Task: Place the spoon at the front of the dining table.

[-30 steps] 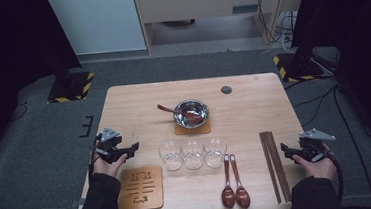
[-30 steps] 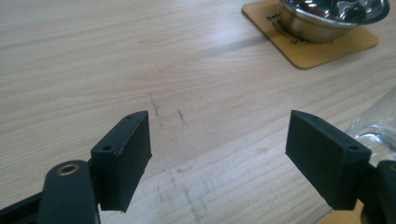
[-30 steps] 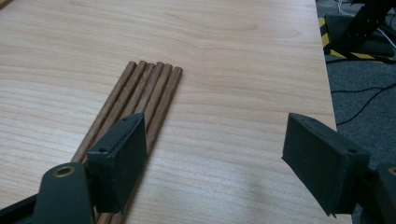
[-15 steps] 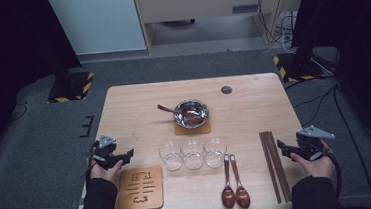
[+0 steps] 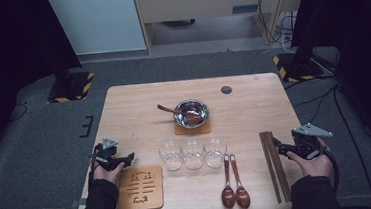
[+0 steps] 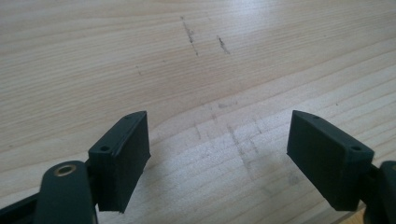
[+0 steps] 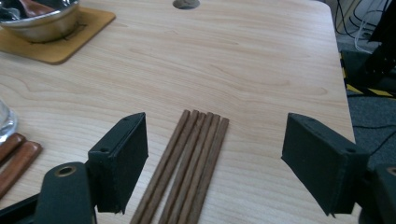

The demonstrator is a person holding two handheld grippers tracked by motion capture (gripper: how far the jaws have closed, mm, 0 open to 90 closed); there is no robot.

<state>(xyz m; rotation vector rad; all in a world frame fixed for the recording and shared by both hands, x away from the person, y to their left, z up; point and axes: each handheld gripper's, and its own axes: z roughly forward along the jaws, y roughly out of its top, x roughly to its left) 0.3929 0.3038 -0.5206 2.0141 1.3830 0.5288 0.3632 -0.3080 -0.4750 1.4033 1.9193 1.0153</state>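
Observation:
My left gripper (image 5: 126, 159) hovers low over the table's left edge, just above a wooden trivet (image 5: 140, 189). Its jaws stand open over bare wood in the left gripper view, with nothing between them (image 6: 217, 140). My right gripper (image 5: 279, 150) is at the table's right edge, open, pointing at several dark wooden chopsticks (image 5: 272, 163). In the right gripper view the chopsticks (image 7: 187, 163) lie on the table below and between the open jaws (image 7: 215, 140), untouched.
A steel bowl (image 5: 191, 112) holding a spoon rests on a coaster at the table's (image 5: 134, 113) middle. Three empty glasses (image 5: 193, 153) stand in a row in front of it. Two wooden spoons (image 5: 234, 186) lie beside the chopsticks.
My left gripper has sunk toward the table and drifted toward the near edge. My right gripper has risen a little beside the chopsticks. Both stay open.

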